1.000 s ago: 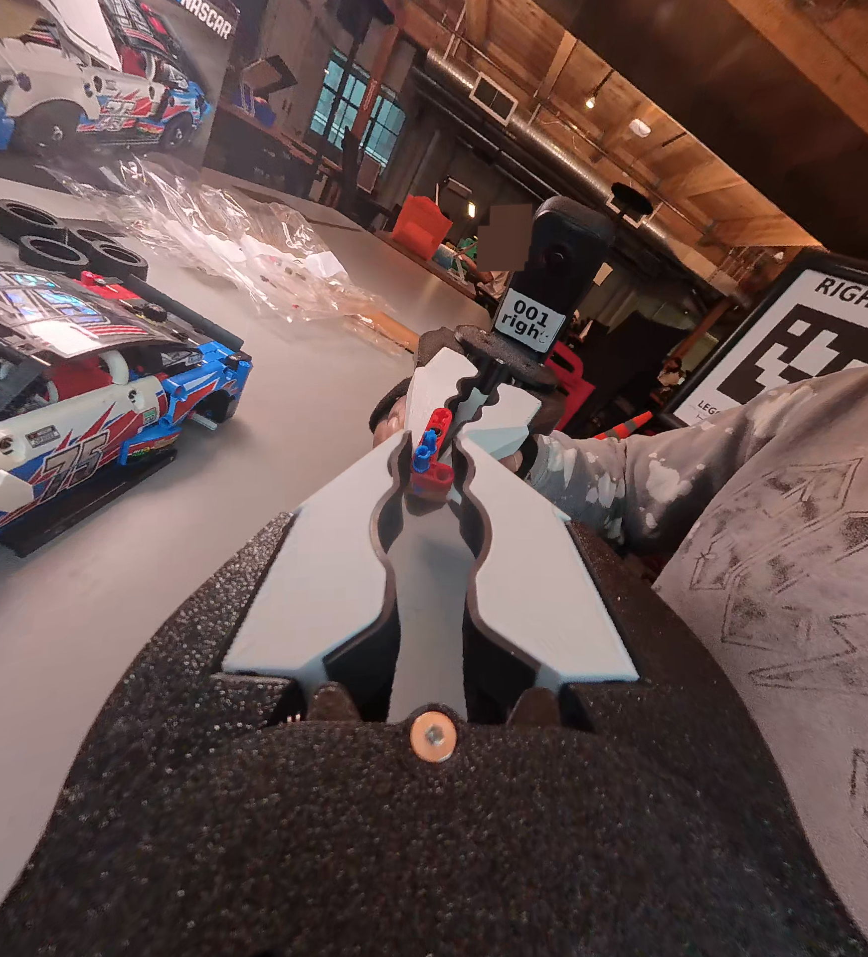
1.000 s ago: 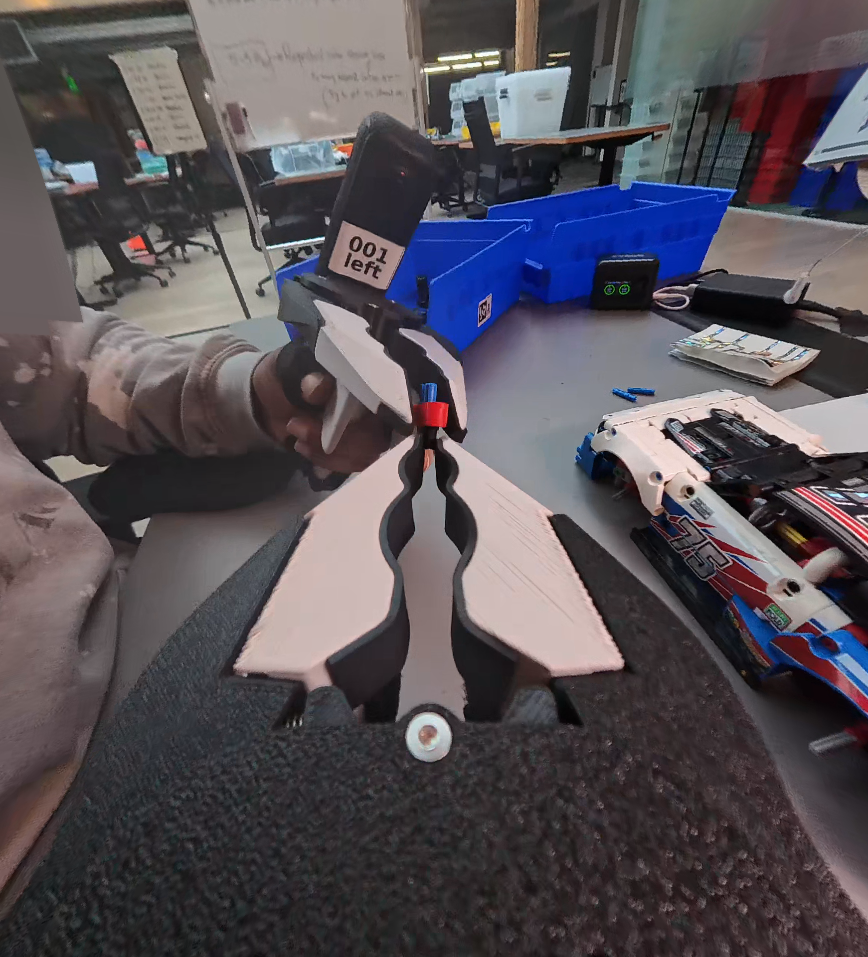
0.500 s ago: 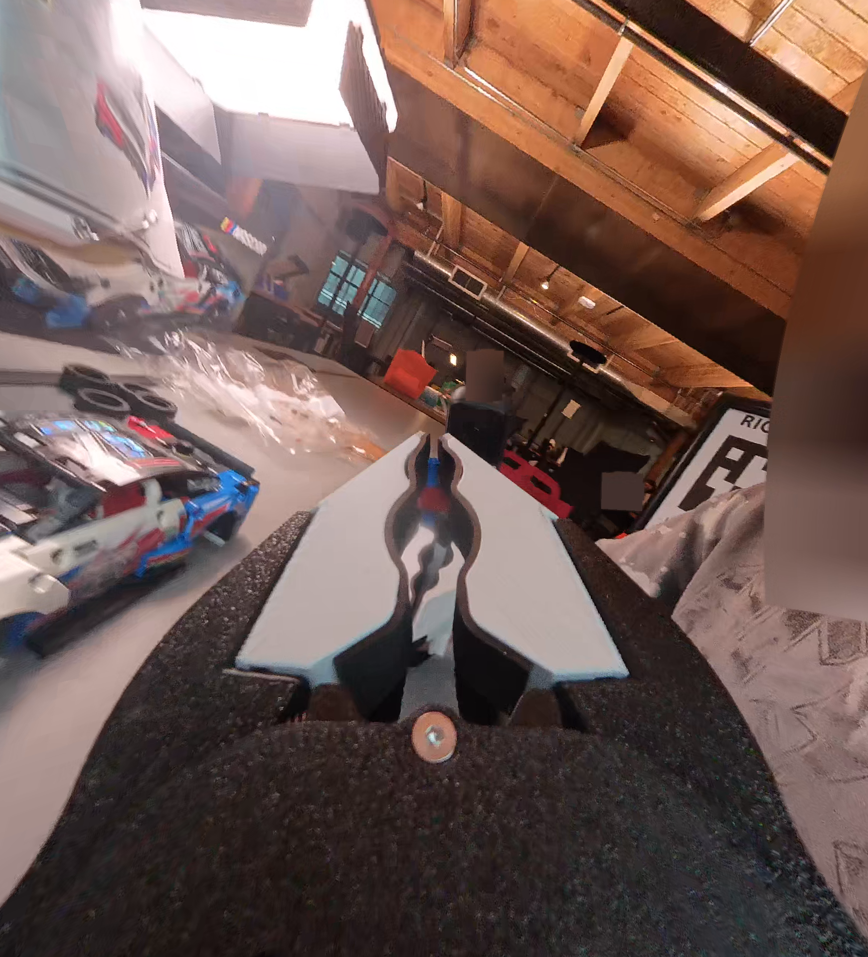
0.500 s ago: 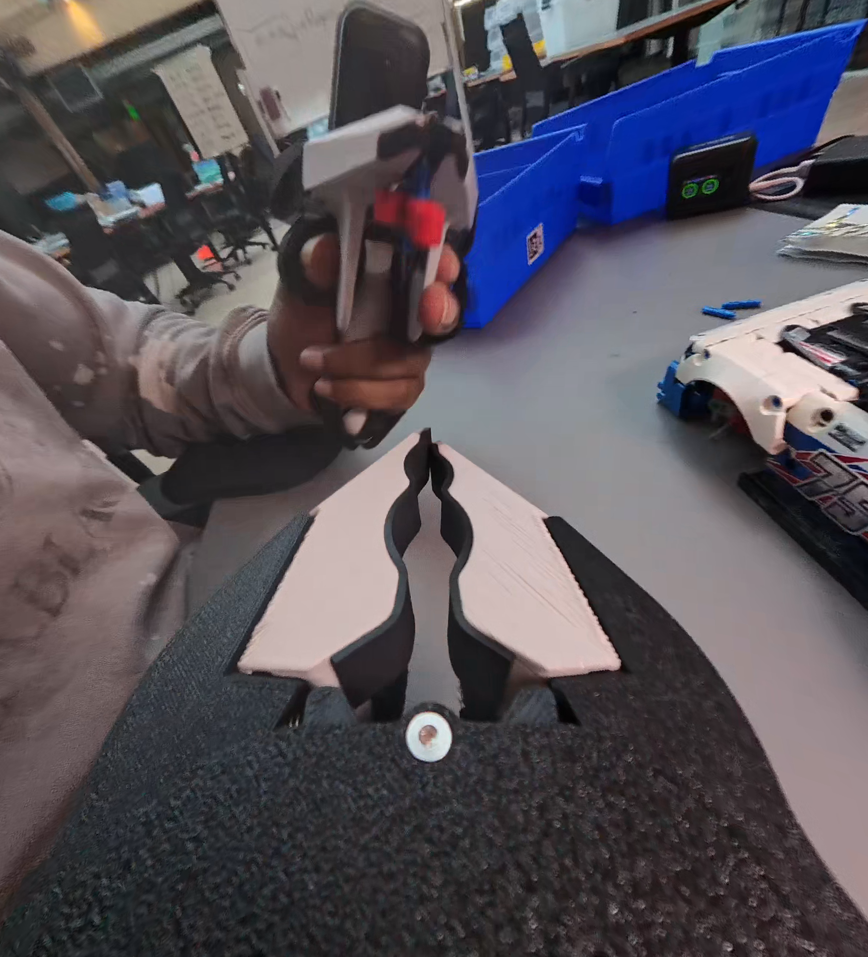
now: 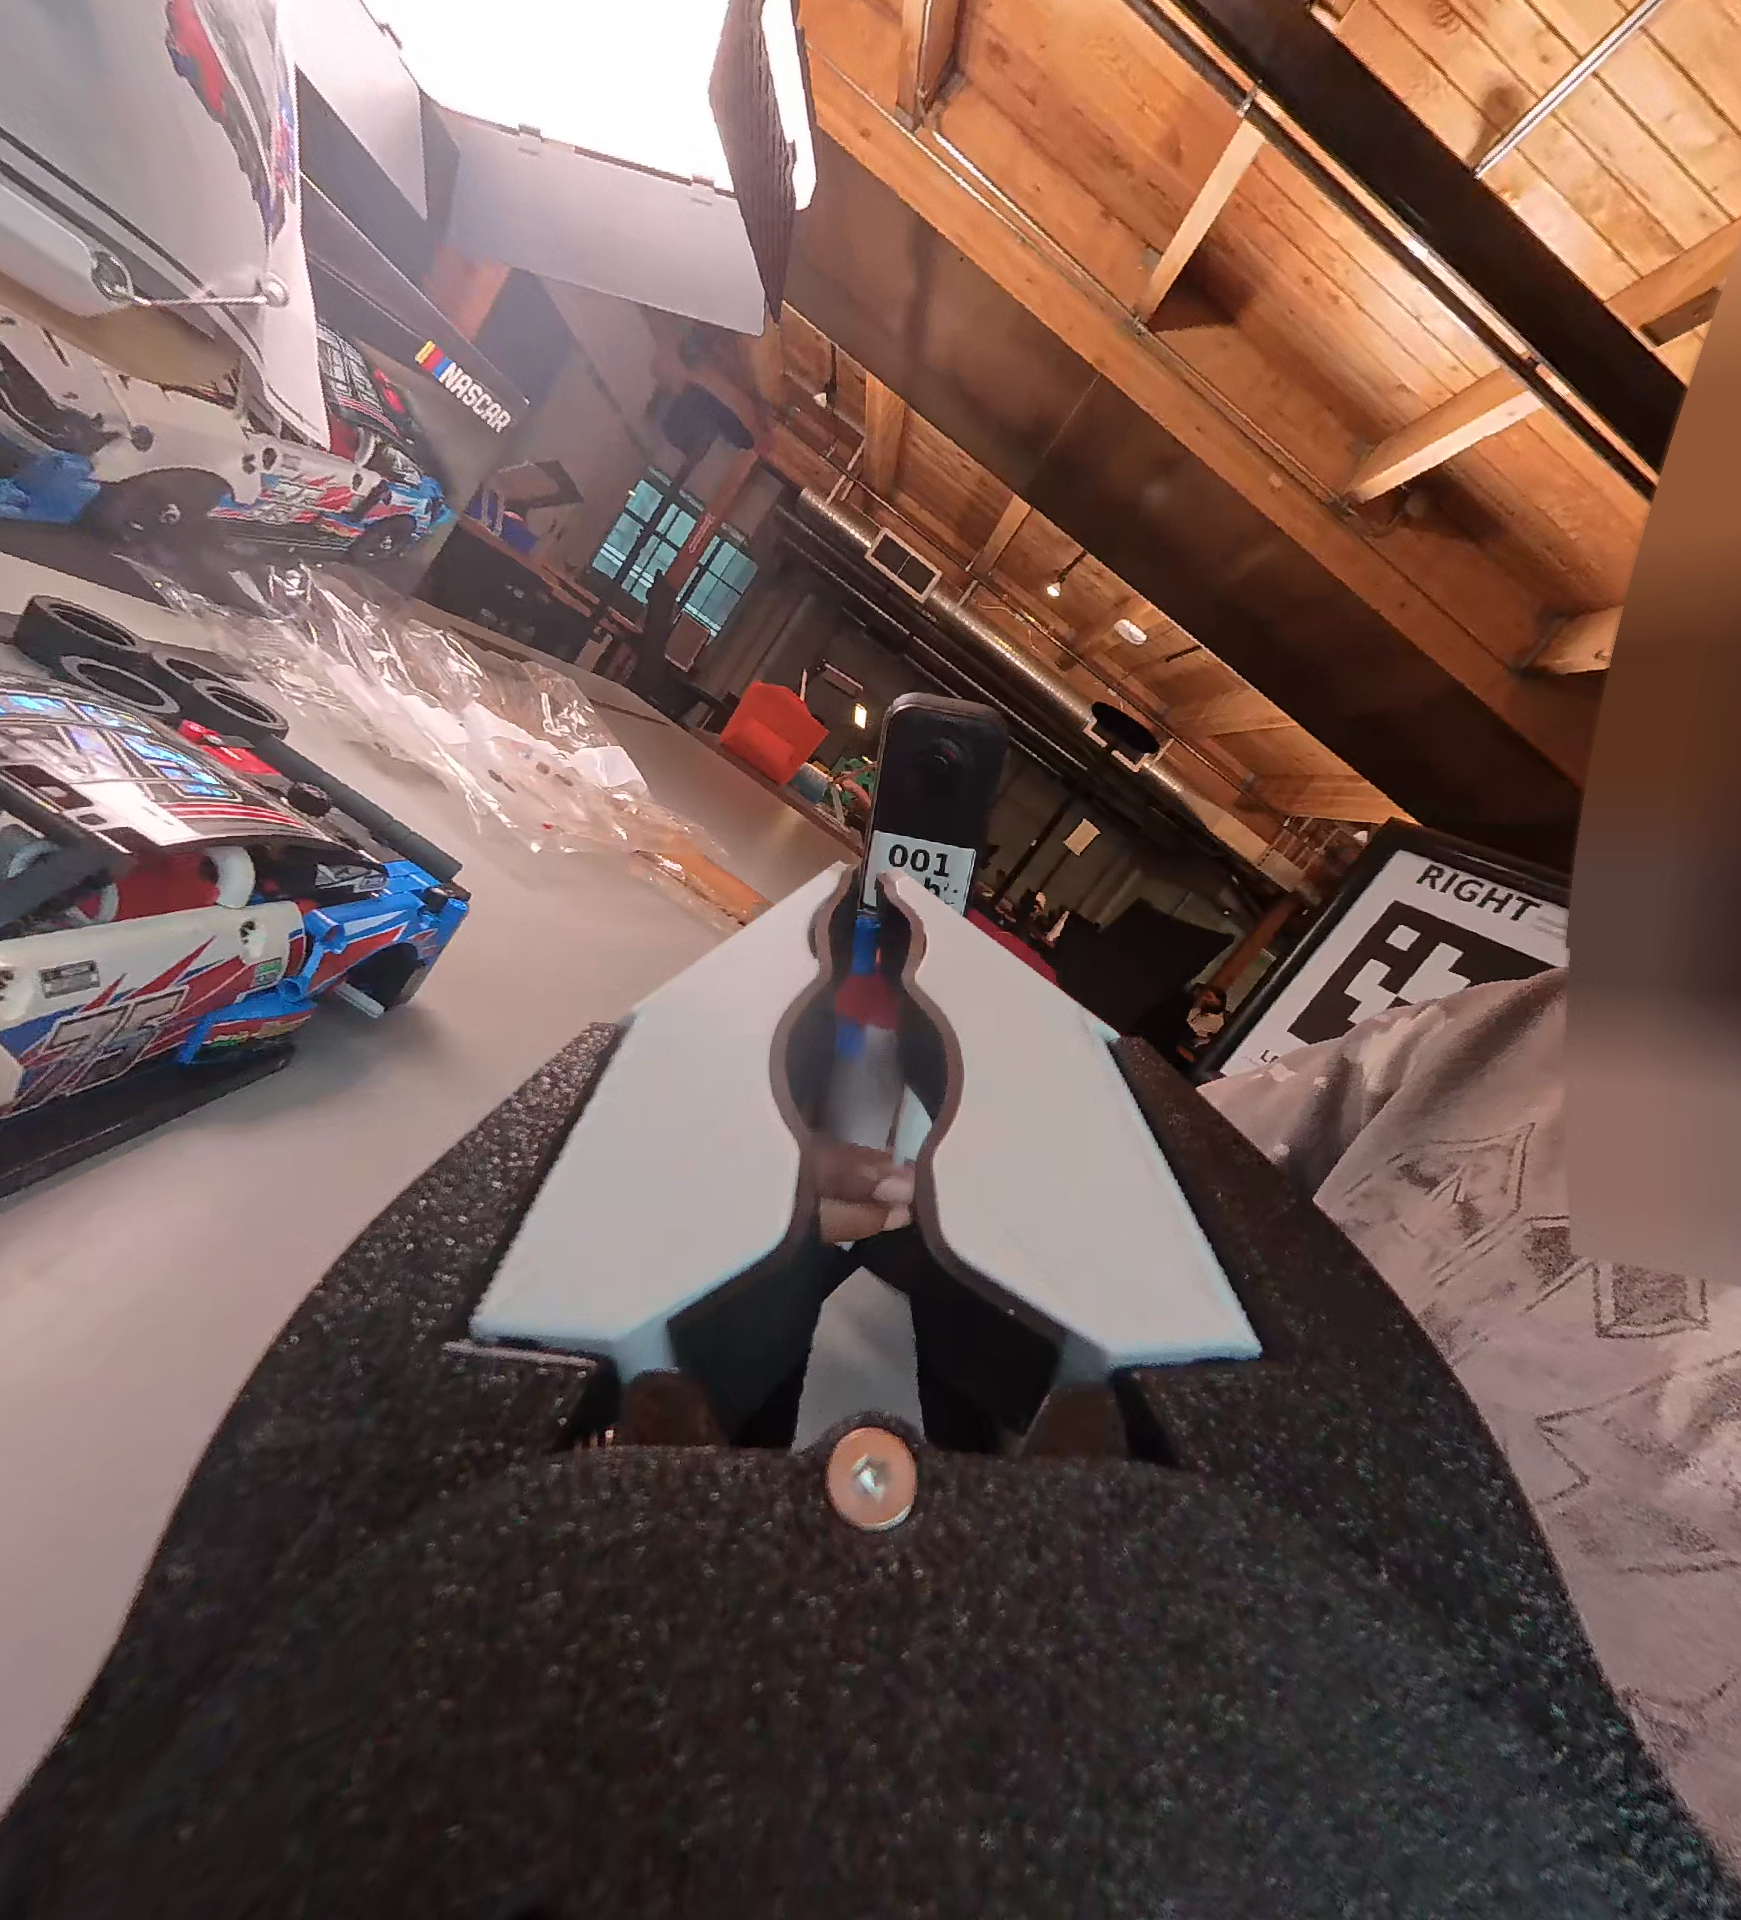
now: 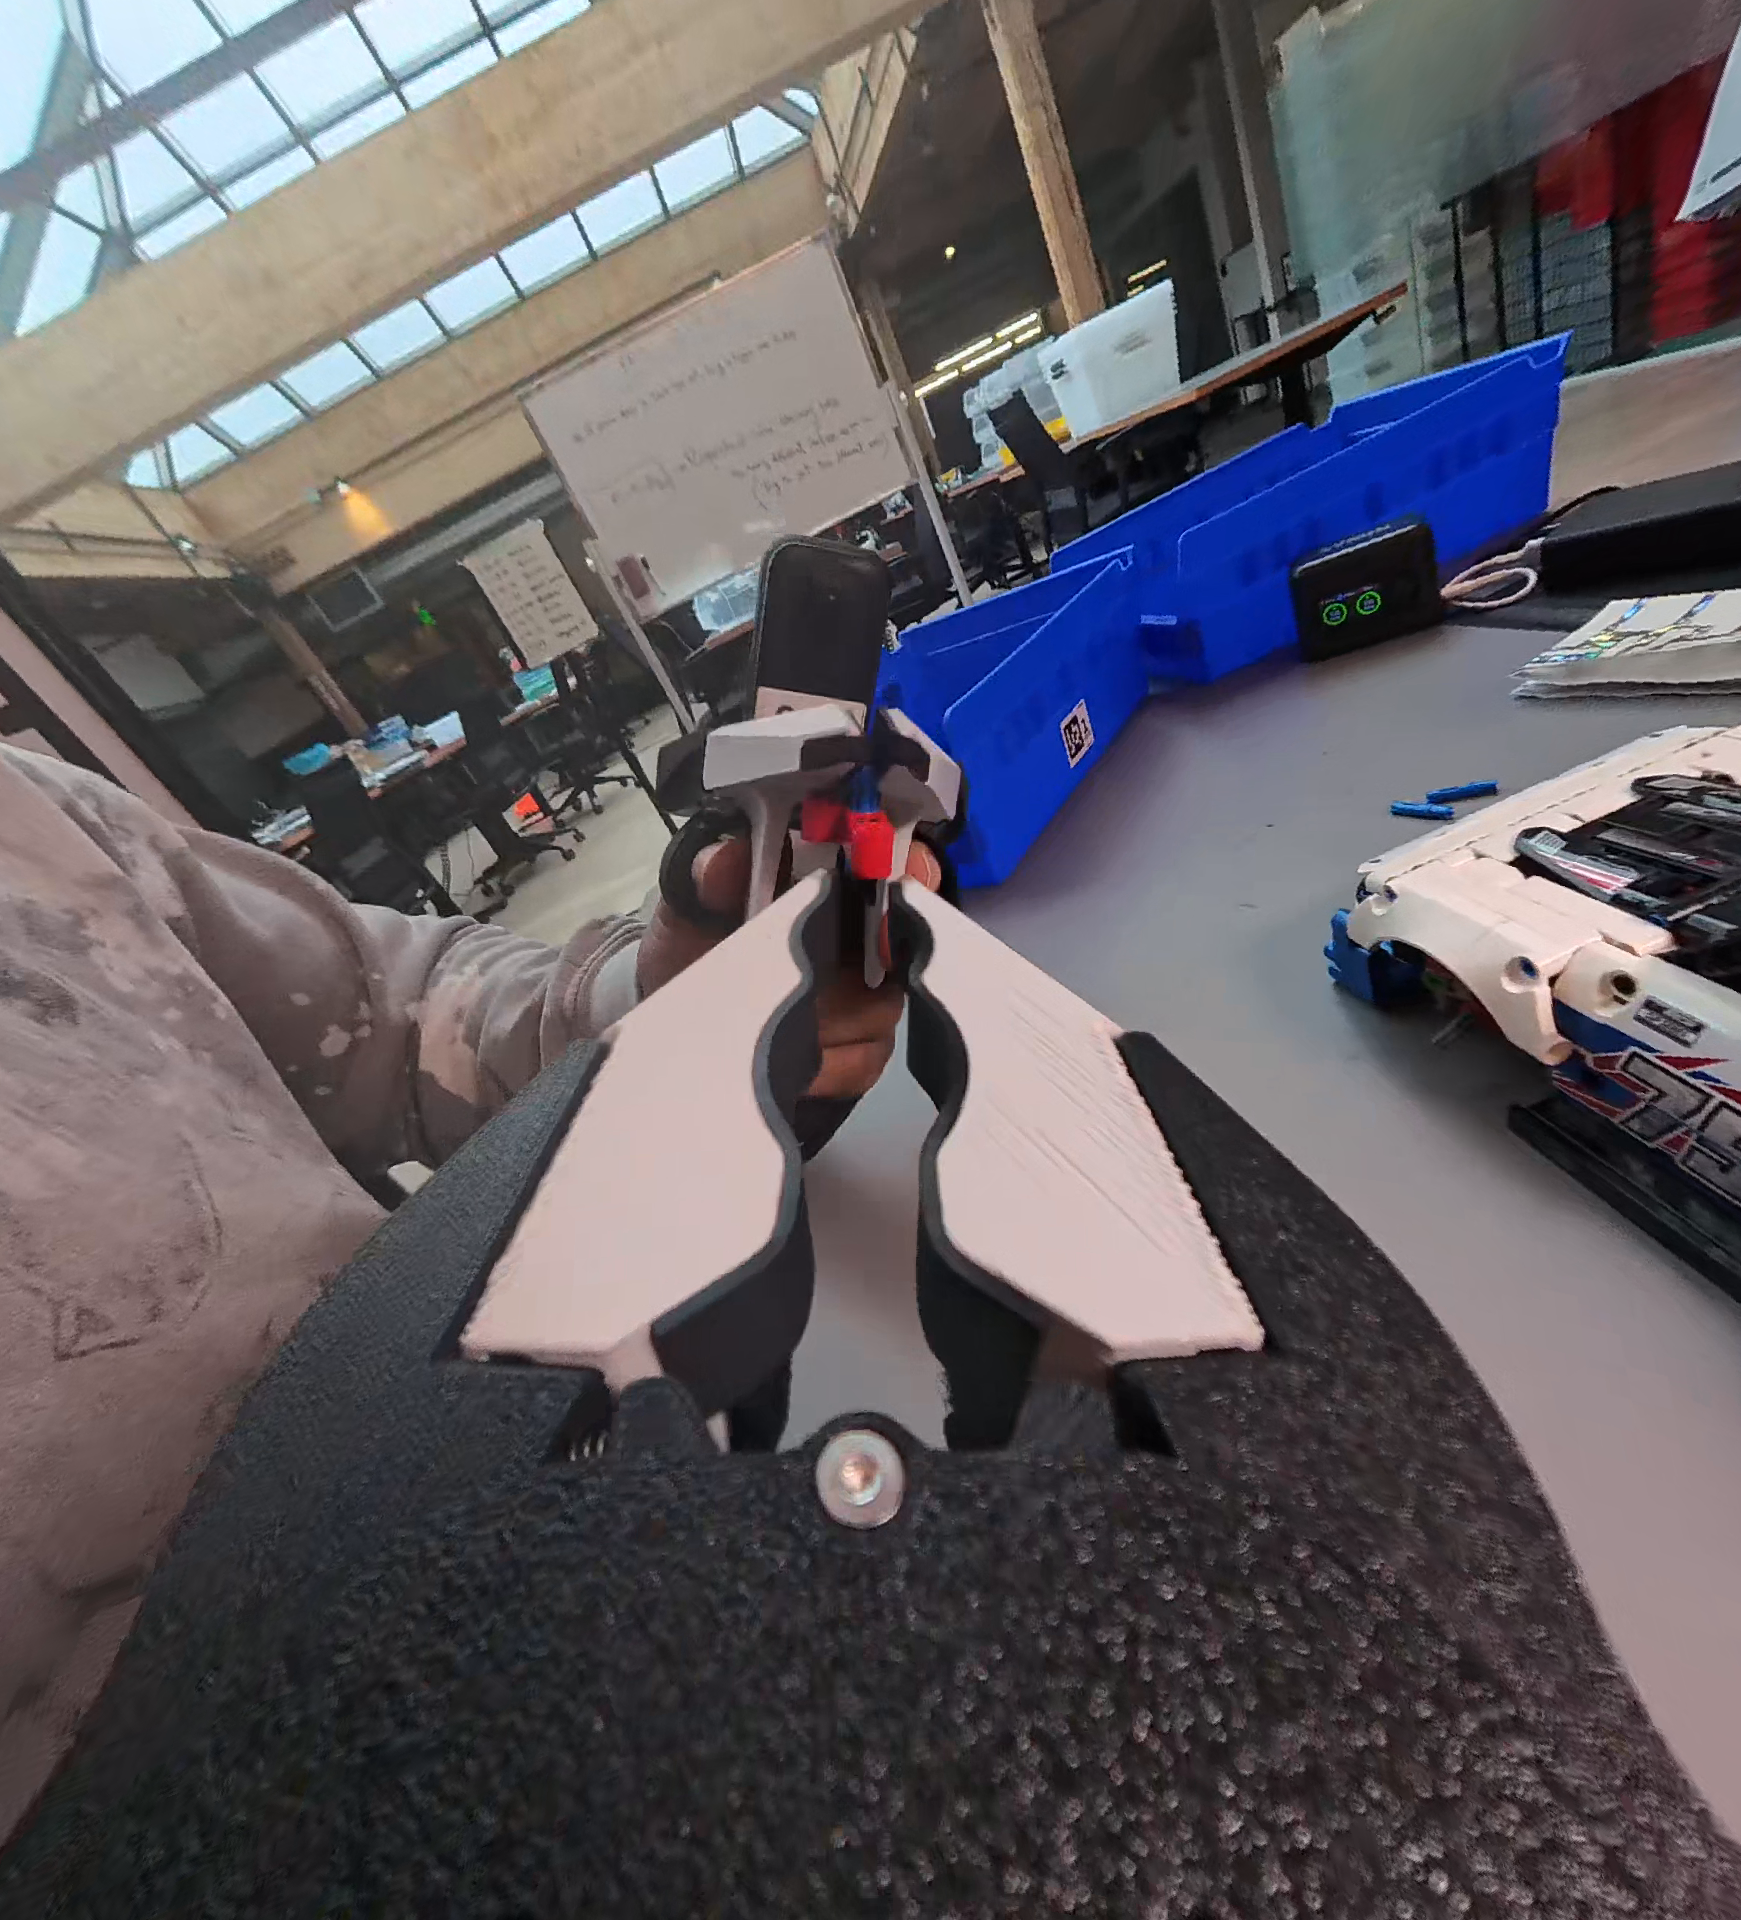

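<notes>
My left gripper (image 5: 866,902) is shut on a small red and blue building piece (image 5: 859,982), held in the air above the grey table (image 5: 554,977). In the right wrist view the left gripper (image 6: 850,790) shows with that piece (image 6: 861,831) at its tips. My right gripper (image 6: 868,891) is slightly open, its tips just under the piece, on either side of one grey finger of the left gripper. I cannot tell whether it touches the piece. A white, blue and red toy race car (image 5: 118,987) (image 6: 1624,1039) stands on the table beside both grippers.
Black tyres (image 5: 149,665) and clear plastic bags (image 5: 492,717) lie behind the car. Blue bins (image 6: 1209,603), a black device (image 6: 1365,603), a booklet (image 6: 1676,649) and loose blue pins (image 6: 1442,800) are on the table. A person's grey sleeve (image 6: 170,987) is on the left. The tips of both grippers are at nearly the same place.
The right gripper, shut half a second ago, has opened a little and come up to the piece in the left gripper. Both grippers have tilted upward.
</notes>
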